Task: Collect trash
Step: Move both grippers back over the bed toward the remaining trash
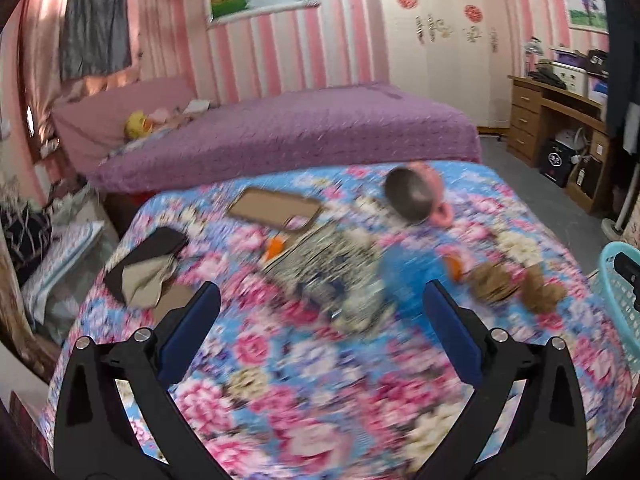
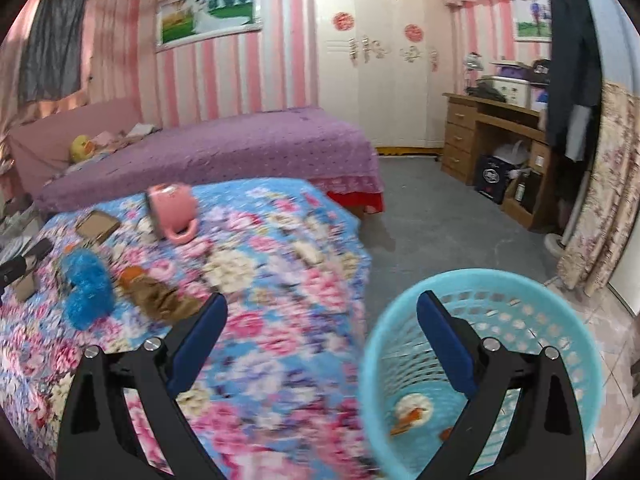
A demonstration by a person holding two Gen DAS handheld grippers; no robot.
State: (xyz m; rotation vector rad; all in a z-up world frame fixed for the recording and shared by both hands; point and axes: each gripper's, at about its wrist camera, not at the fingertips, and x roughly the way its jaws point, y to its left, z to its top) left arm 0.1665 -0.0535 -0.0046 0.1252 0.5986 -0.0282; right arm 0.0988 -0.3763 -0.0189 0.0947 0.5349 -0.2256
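right gripper (image 2: 322, 322) open, basket (image 2: 560, 292) beneath, mug (image 2: 172, 208) beyond

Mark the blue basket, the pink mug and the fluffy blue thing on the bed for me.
blue basket (image 2: 374, 344): right wrist view, on its left rim.
pink mug (image 2: 170, 206): right wrist view, on its side wall.
fluffy blue thing (image 2: 86, 284): right wrist view, on its middle.

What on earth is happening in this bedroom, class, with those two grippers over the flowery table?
A person is clearing trash with a handheld gripper in each hand. Both the left gripper and the right gripper are open and hold nothing. On the floral cloth lie a pink mug on its side, a blue fluffy thing, cardboard pieces and brown scraps. The turquoise basket beside it already holds a few bits.
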